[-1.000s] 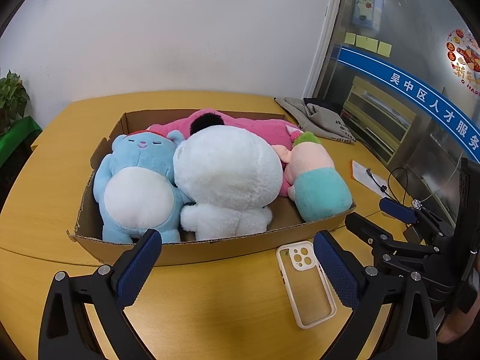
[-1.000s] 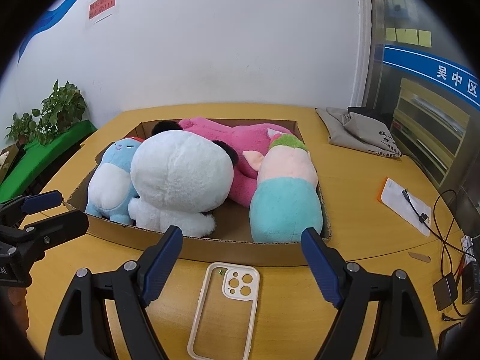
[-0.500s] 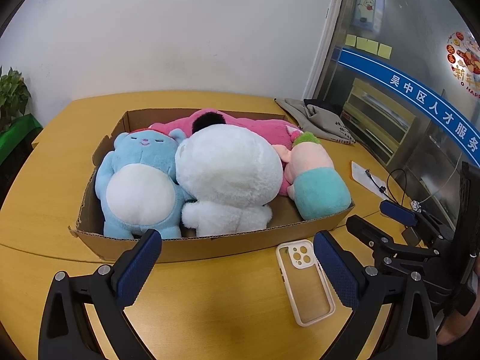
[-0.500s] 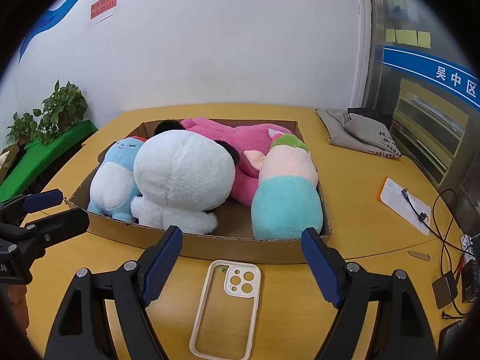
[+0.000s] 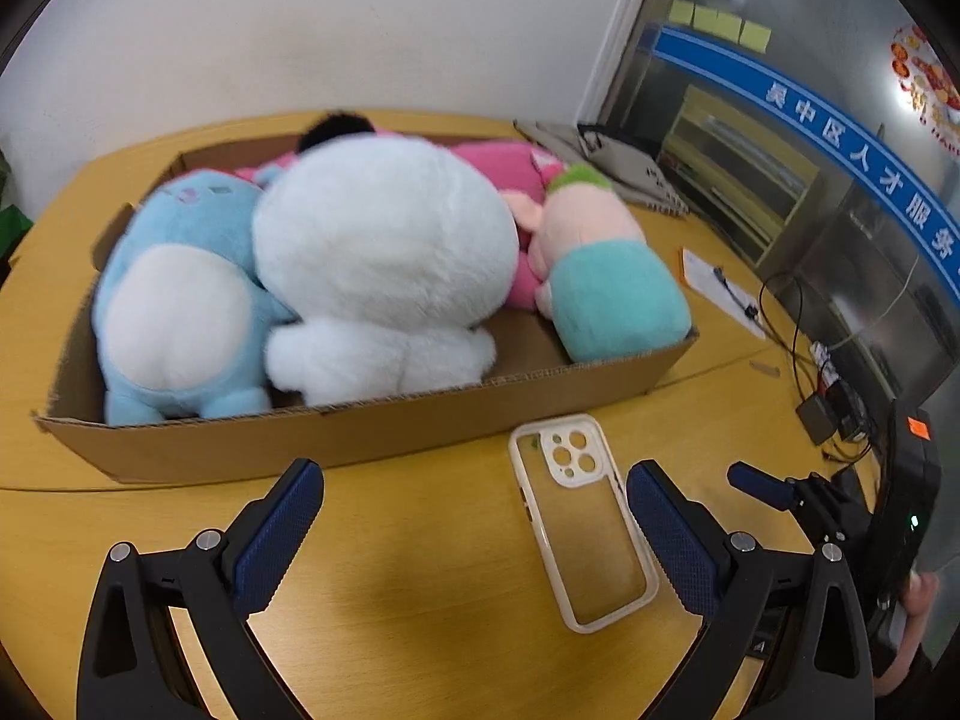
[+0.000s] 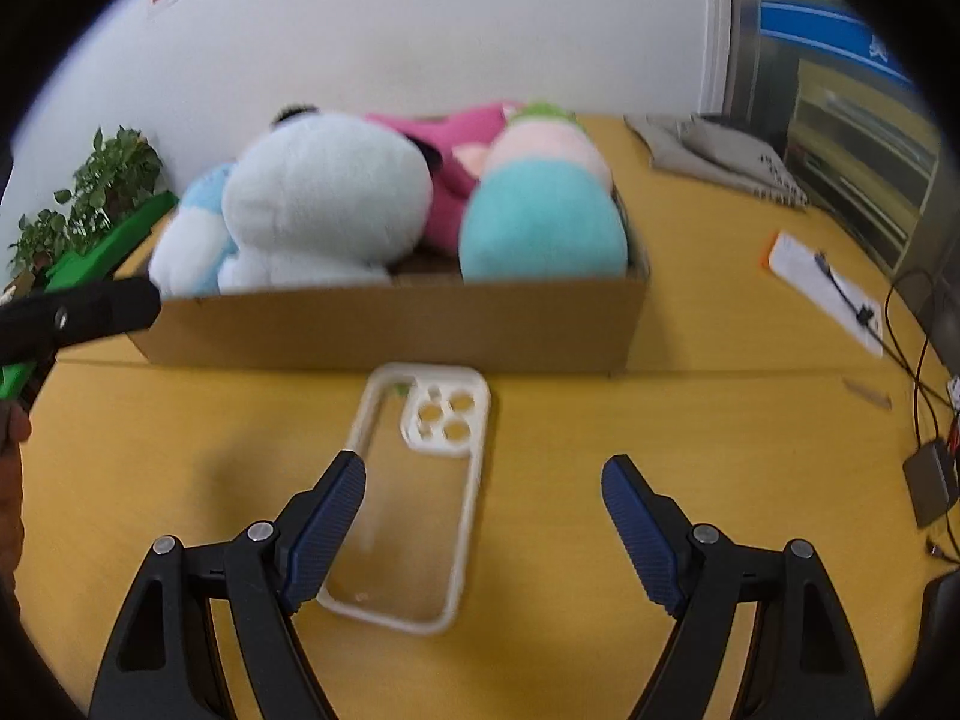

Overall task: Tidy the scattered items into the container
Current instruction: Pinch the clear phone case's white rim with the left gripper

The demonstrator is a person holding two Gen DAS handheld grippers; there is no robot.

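Note:
A cardboard box [image 5: 360, 432] [image 6: 420, 324] on the yellow table holds a blue plush [image 5: 174, 294], a white plush [image 5: 384, 258] [image 6: 324, 204], a pink plush [image 5: 498, 162] and a teal-and-pink plush [image 5: 606, 276] [image 6: 540, 216]. A clear phone case with a white rim [image 5: 579, 516] [image 6: 420, 486] lies flat on the table just in front of the box. My left gripper [image 5: 474, 534] is open and empty, with the case just inside its right finger. My right gripper [image 6: 483, 534] is open and empty, low over the case, whose near end lies by its left finger.
A grey folded bag [image 5: 624, 168] [image 6: 720, 162] lies at the back right. A paper card with a cable [image 5: 720, 288] [image 6: 828, 294], wires and a small black adapter [image 6: 930, 480] lie at the right. A green plant [image 6: 90, 192] stands at the left.
Both grippers have moved forward and down toward the phone case and box. The right gripper now hangs low over the case. Nothing was grasped.

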